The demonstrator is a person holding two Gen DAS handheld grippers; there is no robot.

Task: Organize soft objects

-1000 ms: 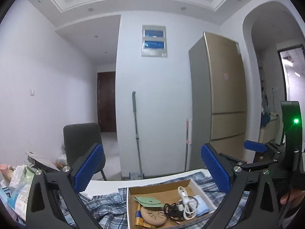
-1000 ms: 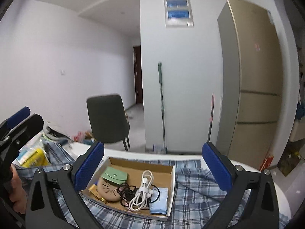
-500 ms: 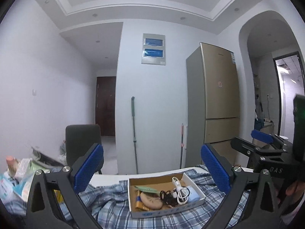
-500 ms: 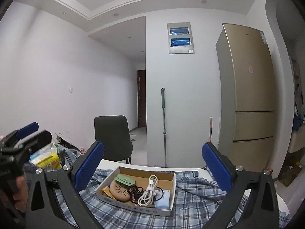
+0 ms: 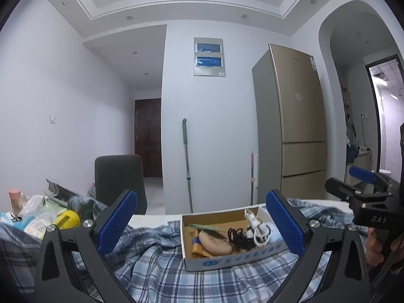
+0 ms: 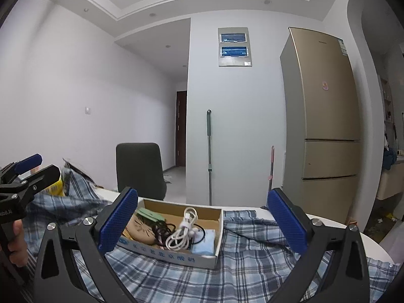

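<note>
Grippers have dropped and levelled over the last second: both wrist views, which a second ago looked down into the cardboard box (image 6: 176,229), now meet it at a shallow angle, with more ceiling in frame and the box seen side-on. The left gripper (image 5: 200,224) and the right gripper (image 6: 202,221) both stand with their blue pads wide apart and nothing between them.

The box sits on the rumpled plaid cloth (image 6: 252,272) covering the tabletop (image 6: 373,247), nearer the far edge than the near one. Inside it lie a coiled white cable (image 6: 185,227), a tangle of black cord (image 6: 161,228), a round tan pad (image 6: 139,228), a green flat piece (image 6: 149,216) and a light-blue packet (image 6: 205,243) (its material is hard to judge from this low angle, possibly a tissue pack). Toward the tabletop's left edge sits a heap of packets and a yellow item (image 5: 67,218), outside the box.

Nothing in the box has shifted across the second; only the tools moved. That reads either as backing off from a box already filled or as lining up to reach in or to deal with the cloth, and the pictures do not settle which.
</note>
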